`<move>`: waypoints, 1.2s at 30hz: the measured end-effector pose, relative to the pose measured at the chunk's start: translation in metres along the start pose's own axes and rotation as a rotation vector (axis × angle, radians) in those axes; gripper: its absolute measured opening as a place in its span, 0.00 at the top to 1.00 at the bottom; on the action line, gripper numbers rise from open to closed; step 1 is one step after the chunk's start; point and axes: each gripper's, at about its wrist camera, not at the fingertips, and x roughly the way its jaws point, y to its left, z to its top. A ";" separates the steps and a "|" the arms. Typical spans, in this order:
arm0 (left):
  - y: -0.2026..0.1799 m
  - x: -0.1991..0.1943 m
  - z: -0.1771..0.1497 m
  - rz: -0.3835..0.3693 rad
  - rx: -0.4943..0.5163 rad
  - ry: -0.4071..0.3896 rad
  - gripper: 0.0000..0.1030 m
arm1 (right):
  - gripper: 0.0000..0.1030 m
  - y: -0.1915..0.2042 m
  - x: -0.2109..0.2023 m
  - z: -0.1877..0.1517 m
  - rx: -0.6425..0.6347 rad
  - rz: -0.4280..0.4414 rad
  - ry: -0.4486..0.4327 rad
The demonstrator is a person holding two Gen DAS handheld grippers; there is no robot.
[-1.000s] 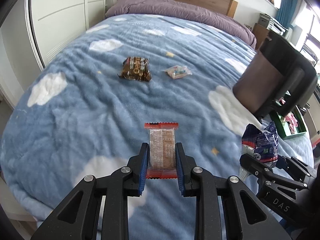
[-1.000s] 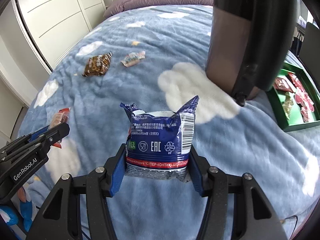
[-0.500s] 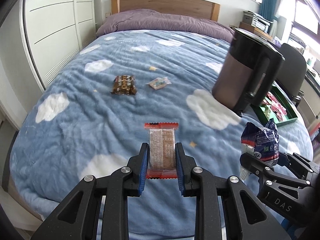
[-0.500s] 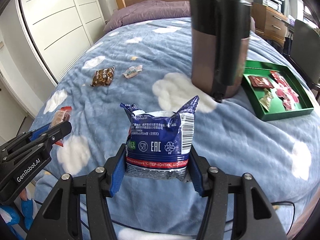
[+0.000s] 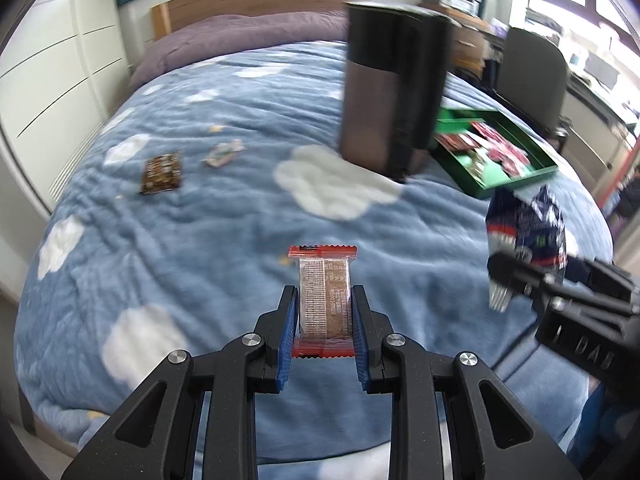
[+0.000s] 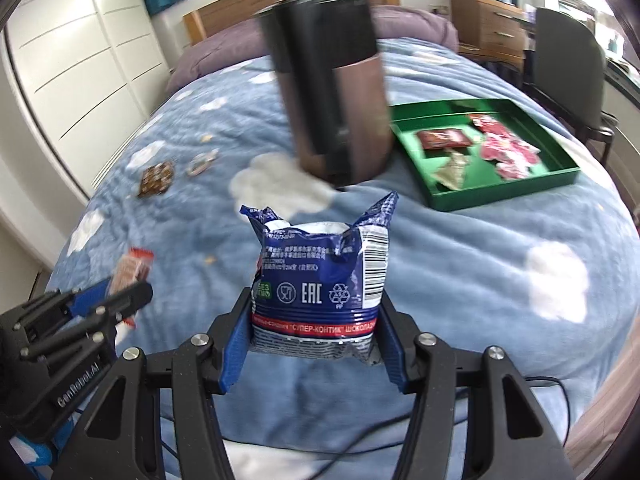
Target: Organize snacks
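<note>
The left gripper (image 5: 324, 316) is clamping a red-ended wafer bar (image 5: 323, 292) and the right gripper (image 6: 316, 334) a blue "СУПЕР-КОНТИК" pouch (image 6: 320, 276) above open cloud-print bedding (image 5: 224, 232), while beyond are standing a dark canister (image 6: 332, 92), a green tray (image 6: 560, 168) beside it and two wrapped snacks (image 5: 162, 168) lying near the wardrobe (image 6: 80, 60).

Two black two-finger grippers are in view, the left one (image 5: 323, 312) and the right one (image 6: 313, 320). Each holds one snack: one clear red-ended wafer packet (image 5: 323, 296) and one dark blue foil snack bag (image 6: 320, 276). Two more wrapped snacks lie on the blue cloud-patterned blanket (image 5: 200, 240): one brown packet (image 5: 161, 172) and one small pale candy wrapper (image 5: 222, 153). There is one dark cylindrical canister (image 6: 332, 100) and one green rectangular tray (image 6: 500, 188).
</note>
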 end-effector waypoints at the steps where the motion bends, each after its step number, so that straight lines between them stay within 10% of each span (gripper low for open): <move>1: -0.006 0.002 0.001 -0.005 0.013 0.005 0.79 | 0.22 -0.008 -0.002 0.001 0.012 -0.007 -0.007; 18: -0.125 0.019 0.048 -0.123 0.189 0.033 0.79 | 0.22 -0.144 -0.020 0.023 0.156 -0.133 -0.100; 36: -0.218 0.093 0.153 -0.217 0.224 0.006 0.79 | 0.22 -0.250 0.023 0.121 0.127 -0.275 -0.149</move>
